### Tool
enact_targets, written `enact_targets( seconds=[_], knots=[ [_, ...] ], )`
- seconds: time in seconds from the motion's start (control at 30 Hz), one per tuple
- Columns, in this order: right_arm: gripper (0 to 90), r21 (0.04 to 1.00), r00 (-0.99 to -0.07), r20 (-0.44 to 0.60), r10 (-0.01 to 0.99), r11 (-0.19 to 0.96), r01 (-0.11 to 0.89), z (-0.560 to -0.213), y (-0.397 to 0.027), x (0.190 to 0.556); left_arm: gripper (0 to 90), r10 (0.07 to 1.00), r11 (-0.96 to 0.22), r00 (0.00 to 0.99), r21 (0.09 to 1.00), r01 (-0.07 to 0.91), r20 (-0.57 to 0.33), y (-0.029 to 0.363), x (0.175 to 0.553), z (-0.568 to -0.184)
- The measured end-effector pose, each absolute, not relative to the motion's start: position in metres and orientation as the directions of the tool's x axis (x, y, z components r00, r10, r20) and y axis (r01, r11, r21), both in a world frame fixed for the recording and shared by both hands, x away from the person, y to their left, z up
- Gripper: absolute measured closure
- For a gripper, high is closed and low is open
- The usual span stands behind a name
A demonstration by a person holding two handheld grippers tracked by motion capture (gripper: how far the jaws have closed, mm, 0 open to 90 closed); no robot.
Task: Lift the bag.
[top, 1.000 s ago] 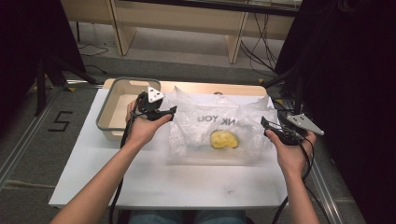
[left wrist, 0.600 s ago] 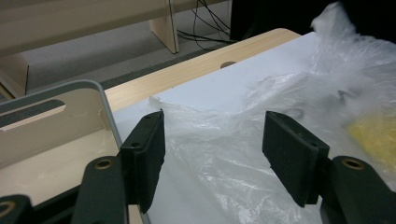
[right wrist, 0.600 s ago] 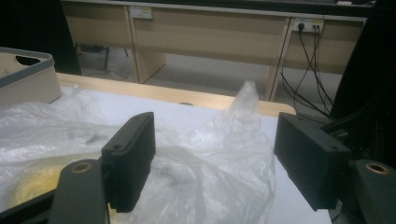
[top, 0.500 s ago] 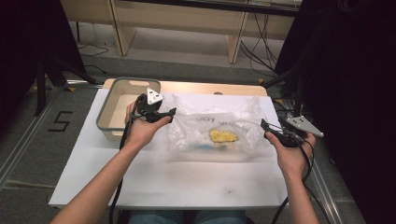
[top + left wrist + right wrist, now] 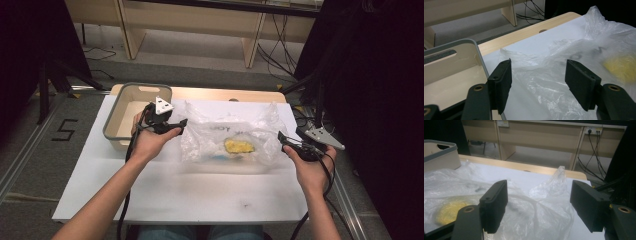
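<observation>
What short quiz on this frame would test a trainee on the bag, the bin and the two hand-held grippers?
1. True or false: the yellow item lies inside the clear plastic bag.
2. The grey-rimmed bin stands at which end of the bag: (a) the left hand-held gripper's end, (b) the right hand-held gripper's end?
3. How do the jaws of both hand-held grippers stand?

Key
1. True: it shows through the film, on the white tabletop.
2. (a).
3. Open, one hand-held gripper at each end of the bag. In each gripper view the pads are wide apart with bag film beyond them, not pinched.
</observation>
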State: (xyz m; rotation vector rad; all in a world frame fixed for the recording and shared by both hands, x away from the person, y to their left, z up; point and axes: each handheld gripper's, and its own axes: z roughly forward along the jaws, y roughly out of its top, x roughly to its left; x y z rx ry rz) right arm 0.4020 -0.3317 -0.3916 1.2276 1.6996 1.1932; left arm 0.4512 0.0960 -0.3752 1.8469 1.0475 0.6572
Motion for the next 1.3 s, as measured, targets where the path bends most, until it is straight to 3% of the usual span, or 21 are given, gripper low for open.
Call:
enact_targets(
  seconds=[1.3],
  knots=[
    [33.1, 0.933, -0.389, -0.020, 0.921, 0.157, 0.325, -0.397, -0.340, 0.380, 35.0, 0.821, -0.325, 0.570, 0.847, 0.420, 0.032, 0.120, 0.422, -0.378]
  ],
)
